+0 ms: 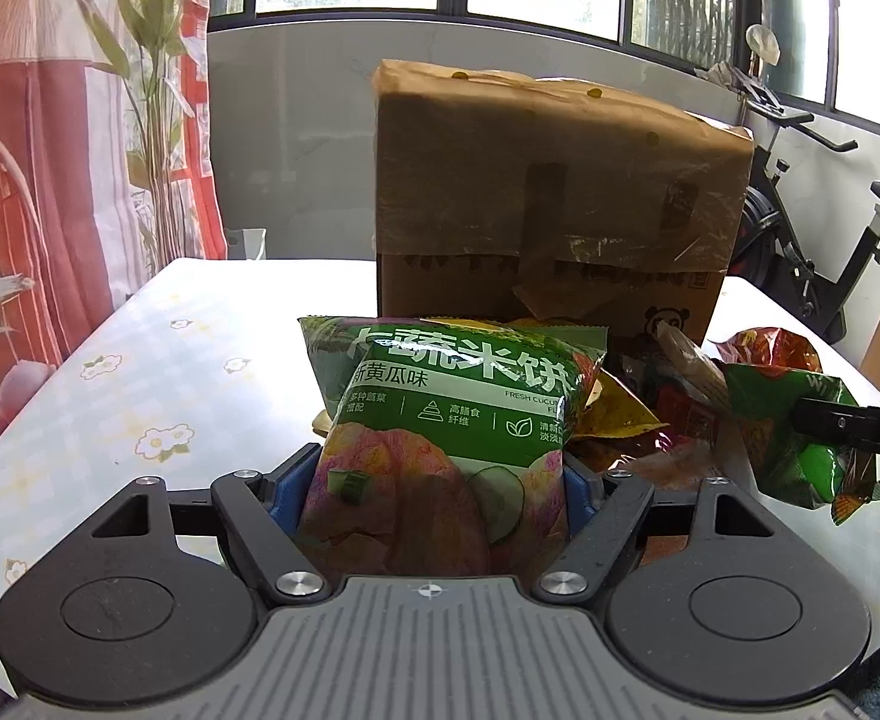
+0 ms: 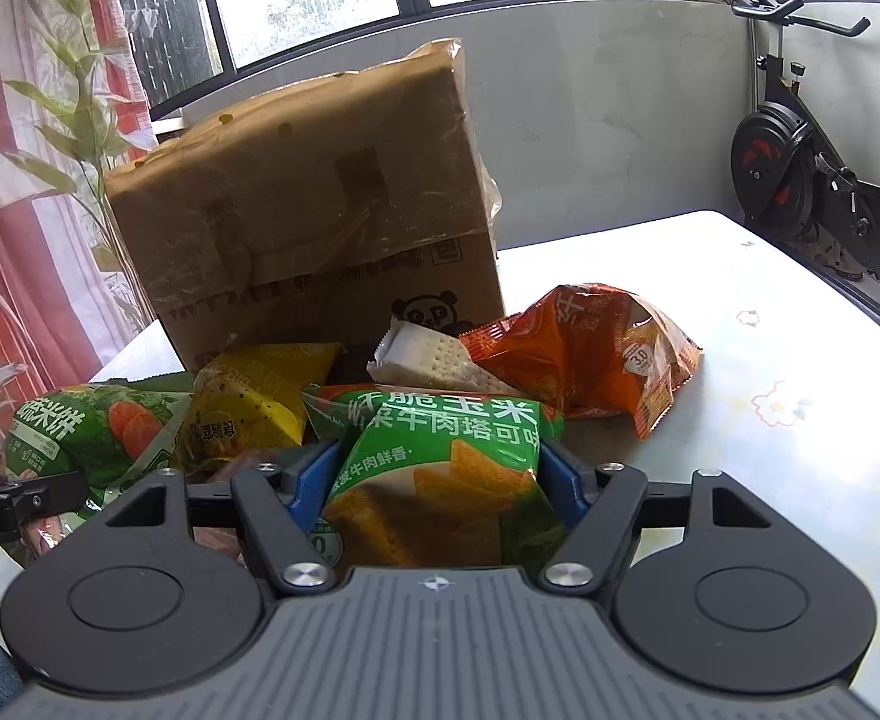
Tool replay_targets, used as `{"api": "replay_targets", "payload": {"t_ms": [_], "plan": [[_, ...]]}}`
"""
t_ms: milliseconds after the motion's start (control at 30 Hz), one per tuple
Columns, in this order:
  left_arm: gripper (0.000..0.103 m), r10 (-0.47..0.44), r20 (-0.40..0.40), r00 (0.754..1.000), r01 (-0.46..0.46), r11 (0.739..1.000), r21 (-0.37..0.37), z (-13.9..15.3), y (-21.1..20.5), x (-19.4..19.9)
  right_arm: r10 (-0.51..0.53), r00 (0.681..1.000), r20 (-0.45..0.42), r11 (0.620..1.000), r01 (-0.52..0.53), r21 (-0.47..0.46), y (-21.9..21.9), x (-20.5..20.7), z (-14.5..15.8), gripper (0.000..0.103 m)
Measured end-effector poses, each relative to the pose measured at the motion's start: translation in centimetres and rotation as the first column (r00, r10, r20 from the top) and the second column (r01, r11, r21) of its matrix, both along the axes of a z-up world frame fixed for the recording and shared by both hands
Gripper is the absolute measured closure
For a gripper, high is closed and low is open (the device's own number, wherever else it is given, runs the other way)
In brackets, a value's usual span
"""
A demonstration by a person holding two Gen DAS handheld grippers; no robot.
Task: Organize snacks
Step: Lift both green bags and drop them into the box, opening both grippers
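Note:
My left gripper (image 1: pixel 434 480) is shut on a green rice-cracker bag (image 1: pixel 440 414) with cucumber pictures, held between its blue pads. My right gripper (image 2: pixel 440 474) is shut on a green corn-chip bag (image 2: pixel 440 480); that bag and the right gripper's black finger also show at the right of the left wrist view (image 1: pixel 799 450). A pile of snacks lies before a tall brown cardboard box (image 1: pixel 559 198), (image 2: pixel 314 222): a yellow bag (image 2: pixel 260 402), a white cracker pack (image 2: pixel 434 360), an orange bag (image 2: pixel 595 354) and the left-held green bag (image 2: pixel 92 426).
The snacks lie on a white table with a flower-print cloth (image 1: pixel 140 396), (image 2: pixel 769 396). A red curtain and a plant (image 1: pixel 158 90) stand at the left. An exercise bike (image 2: pixel 811 174) stands beyond the table's far right edge, under the windows.

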State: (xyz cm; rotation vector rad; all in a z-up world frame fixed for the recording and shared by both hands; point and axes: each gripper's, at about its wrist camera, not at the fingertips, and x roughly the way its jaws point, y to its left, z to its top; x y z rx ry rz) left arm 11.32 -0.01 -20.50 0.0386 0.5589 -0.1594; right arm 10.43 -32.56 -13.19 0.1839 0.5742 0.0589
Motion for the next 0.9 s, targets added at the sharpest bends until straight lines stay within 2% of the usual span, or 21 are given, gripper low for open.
{"api": "replay_targets", "payload": {"t_ms": [333, 500, 733, 900], "plan": [[0.023, 0.053, 0.092, 0.994, -0.053, 0.999, -0.005, 2.5, 1.0, -1.2, 0.035, 0.998, 0.059, 0.999, -0.034, -0.031, 1.1, -1.1, 1.4, 0.031], [0.023, 0.058, 0.142, 0.988, -0.057, 0.998, -0.017, 5.0, 1.5, -0.6, 0.054, 0.992, 0.115, 0.998, -0.049, -0.046, 1.2, -1.0, 3.4, 0.031], [0.023, 0.019, 0.28, 0.96, -0.024, 1.0, 0.014, 10.6, 0.7, 1.5, 0.096, 0.971, 0.217, 0.995, -0.086, -0.055, 0.7, 1.0, 7.9, 0.031], [0.023, -0.019, 0.316, 0.949, 0.011, 1.0, 0.027, 15.2, -1.0, 5.3, 0.098, 0.957, 0.274, 0.995, -0.091, -0.038, -0.5, 3.5, 11.2, 0.031]]}}
